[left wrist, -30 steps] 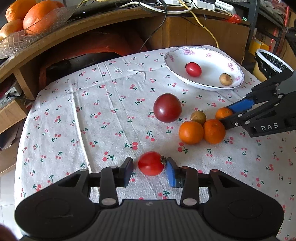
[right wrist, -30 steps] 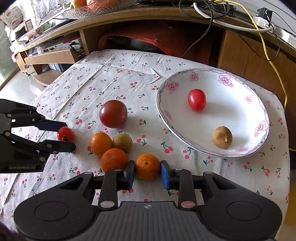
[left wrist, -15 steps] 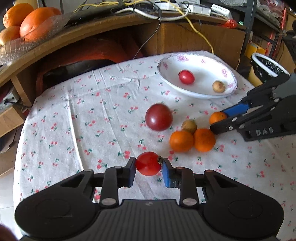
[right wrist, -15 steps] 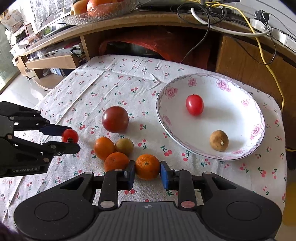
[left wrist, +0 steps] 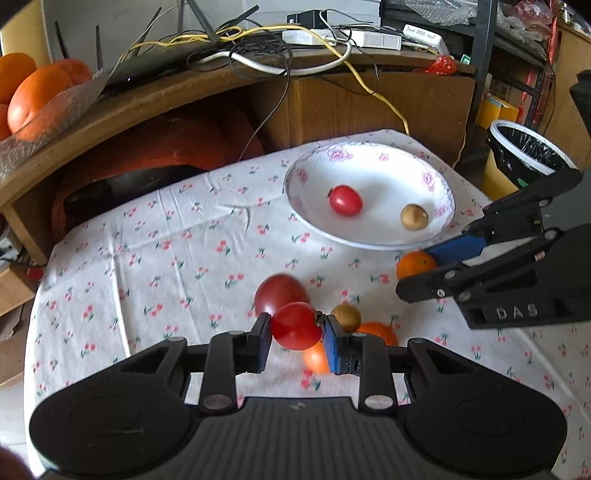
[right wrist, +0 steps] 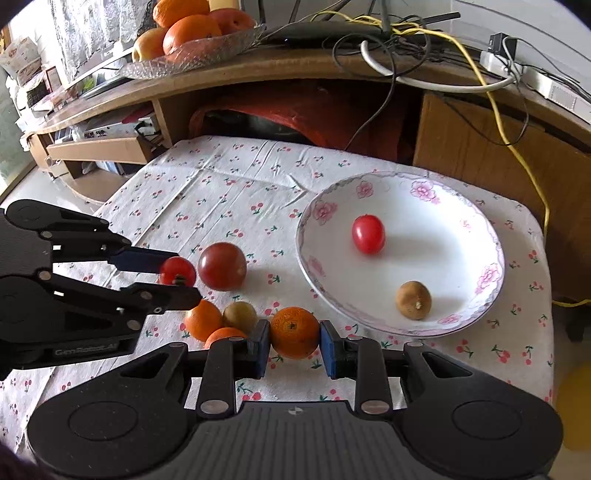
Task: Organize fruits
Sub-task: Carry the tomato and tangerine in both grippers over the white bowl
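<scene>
My left gripper (left wrist: pixel 296 334) is shut on a small red tomato (left wrist: pixel 296 325), held above the cherry-print cloth; the same tomato (right wrist: pixel 177 271) shows in the right wrist view. My right gripper (right wrist: pixel 294 338) is shut on a small orange (right wrist: pixel 294 332), also lifted, seen as the orange (left wrist: pixel 415 264) in the left wrist view. The white flowered plate (right wrist: pixel 480 295) holds a red tomato (right wrist: pixel 368 234) and a brown fruit (right wrist: pixel 413 299). On the cloth lie a dark red plum-like fruit (right wrist: pixel 222 266), a greenish-brown fruit (right wrist: pixel 240 315) and two oranges (right wrist: pixel 202 320).
A wooden shelf (right wrist: pixel 332 70) with tangled cables runs behind the table. A glass dish of large oranges (right wrist: pixel 192 33) sits on it at the left. A bin with a black liner (left wrist: pixel 528 155) stands past the table's right side.
Both grippers have risen and moved toward the plate with their fruit. The left gripper closed on the small tomato and lifted it off the cloth.
</scene>
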Tool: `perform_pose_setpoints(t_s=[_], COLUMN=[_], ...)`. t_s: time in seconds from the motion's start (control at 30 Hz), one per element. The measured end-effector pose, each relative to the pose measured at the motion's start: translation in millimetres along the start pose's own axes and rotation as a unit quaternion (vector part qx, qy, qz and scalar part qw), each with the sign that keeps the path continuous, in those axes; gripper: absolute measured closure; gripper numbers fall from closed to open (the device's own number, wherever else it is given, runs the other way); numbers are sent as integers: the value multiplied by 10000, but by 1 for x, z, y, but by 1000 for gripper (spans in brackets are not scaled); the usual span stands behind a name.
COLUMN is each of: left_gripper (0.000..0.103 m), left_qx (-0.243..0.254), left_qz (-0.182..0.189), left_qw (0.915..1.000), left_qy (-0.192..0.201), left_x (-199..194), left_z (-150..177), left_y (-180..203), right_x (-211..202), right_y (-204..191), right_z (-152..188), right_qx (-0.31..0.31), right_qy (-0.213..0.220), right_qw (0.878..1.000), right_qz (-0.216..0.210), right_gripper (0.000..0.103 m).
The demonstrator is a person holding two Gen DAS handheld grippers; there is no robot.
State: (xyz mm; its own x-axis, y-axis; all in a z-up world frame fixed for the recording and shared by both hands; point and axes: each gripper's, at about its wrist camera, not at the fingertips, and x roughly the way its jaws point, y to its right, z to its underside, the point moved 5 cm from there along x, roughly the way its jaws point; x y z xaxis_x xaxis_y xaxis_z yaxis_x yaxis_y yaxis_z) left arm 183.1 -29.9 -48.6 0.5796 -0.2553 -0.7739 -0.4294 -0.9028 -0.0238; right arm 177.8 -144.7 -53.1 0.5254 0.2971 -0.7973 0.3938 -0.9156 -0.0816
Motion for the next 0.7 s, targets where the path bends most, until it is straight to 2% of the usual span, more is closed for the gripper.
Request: perform_pose_setpoints(t_s=[0.43,0.7], left_gripper=[65,65], left_qx=[70,89], left_qz=[6,-19], left_qw=[9998,9998], left_qy=[203,197], left_x=[14,26], left_z=[-35,-45], left_y=[20,27], right_x=[-10,-12], right_y=[18,33], right_z=[-6,-11], right_qx=[142,345], right_qy=[227,353], right_qw=[9991,9977], right_qz=[316,469], right_gripper=[80,80])
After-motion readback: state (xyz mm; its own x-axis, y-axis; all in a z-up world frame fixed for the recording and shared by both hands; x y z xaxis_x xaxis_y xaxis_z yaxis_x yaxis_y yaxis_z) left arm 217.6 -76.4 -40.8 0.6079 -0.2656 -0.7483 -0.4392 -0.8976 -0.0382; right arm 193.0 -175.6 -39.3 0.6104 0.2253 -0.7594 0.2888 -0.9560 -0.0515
